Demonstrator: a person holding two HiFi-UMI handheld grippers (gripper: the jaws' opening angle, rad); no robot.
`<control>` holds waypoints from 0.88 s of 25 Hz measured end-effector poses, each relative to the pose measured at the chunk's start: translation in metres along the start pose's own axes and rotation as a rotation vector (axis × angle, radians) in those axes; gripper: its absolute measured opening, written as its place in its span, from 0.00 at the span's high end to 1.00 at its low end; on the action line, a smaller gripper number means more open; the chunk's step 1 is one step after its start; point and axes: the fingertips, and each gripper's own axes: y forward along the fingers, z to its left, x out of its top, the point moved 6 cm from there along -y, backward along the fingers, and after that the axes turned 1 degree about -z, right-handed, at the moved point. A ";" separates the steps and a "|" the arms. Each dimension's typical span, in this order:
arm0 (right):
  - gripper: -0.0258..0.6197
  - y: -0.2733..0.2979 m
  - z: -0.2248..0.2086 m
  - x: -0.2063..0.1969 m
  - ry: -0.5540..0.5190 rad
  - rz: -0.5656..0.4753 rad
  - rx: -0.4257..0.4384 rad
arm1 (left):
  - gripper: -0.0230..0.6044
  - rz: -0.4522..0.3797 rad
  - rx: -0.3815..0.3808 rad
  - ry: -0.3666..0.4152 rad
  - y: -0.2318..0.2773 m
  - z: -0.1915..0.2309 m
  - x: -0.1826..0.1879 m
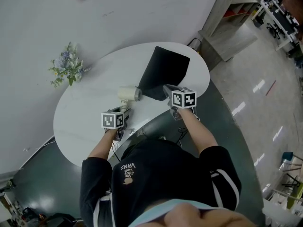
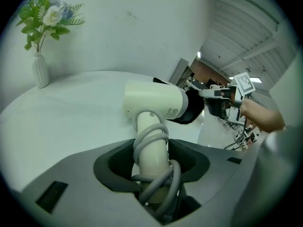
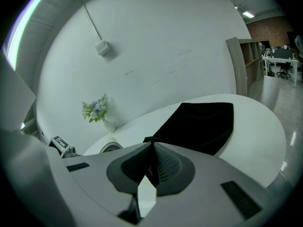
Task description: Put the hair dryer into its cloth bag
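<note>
The cream hair dryer (image 2: 154, 100) has a grey cord wound round its handle. My left gripper (image 2: 151, 150) is shut on that handle and holds the dryer above the white table (image 1: 85, 122). The dryer's nose points into the mouth of the black cloth bag (image 2: 194, 107). The bag (image 1: 163, 72) lies flat on the table toward the far side. My right gripper (image 3: 152, 148) is shut on the bag's near edge (image 3: 199, 124) and lifts it a little. In the head view the dryer (image 1: 128, 93) sits just left of the bag's mouth, between my left gripper (image 1: 124, 109) and my right gripper (image 1: 168, 90).
A white vase of flowers (image 1: 68, 67) stands at the table's far left edge. A wooden shelf unit (image 1: 232, 22) stands against the wall beyond the table. The person holding the grippers (image 1: 156, 183) stands at the table's near edge, and cables (image 1: 137, 134) hang there.
</note>
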 end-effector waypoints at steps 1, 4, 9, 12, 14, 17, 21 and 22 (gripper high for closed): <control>0.89 -0.001 0.001 0.001 -0.002 -0.004 0.000 | 0.59 -0.001 -0.017 0.005 -0.001 -0.008 -0.005; 0.89 -0.003 0.004 0.000 0.000 -0.012 0.015 | 0.59 0.014 -0.067 0.030 0.002 -0.031 -0.016; 0.89 -0.009 0.013 -0.007 -0.021 -0.014 0.034 | 0.59 0.067 -0.125 0.074 0.025 -0.062 -0.022; 0.89 -0.013 0.016 -0.013 -0.035 -0.012 0.036 | 0.59 0.096 -0.142 0.101 0.042 -0.076 -0.020; 0.89 -0.016 0.016 -0.017 -0.051 -0.009 0.030 | 0.59 0.107 -0.151 0.109 0.053 -0.084 -0.016; 0.89 -0.020 0.015 -0.021 -0.078 -0.005 0.017 | 0.59 0.110 -0.167 0.098 0.066 -0.089 -0.006; 0.89 -0.029 0.014 -0.023 -0.103 -0.009 0.008 | 0.59 0.110 -0.168 0.103 0.081 -0.095 0.010; 0.89 -0.031 0.014 -0.023 -0.108 -0.012 0.005 | 0.59 0.109 -0.168 0.106 0.084 -0.096 0.015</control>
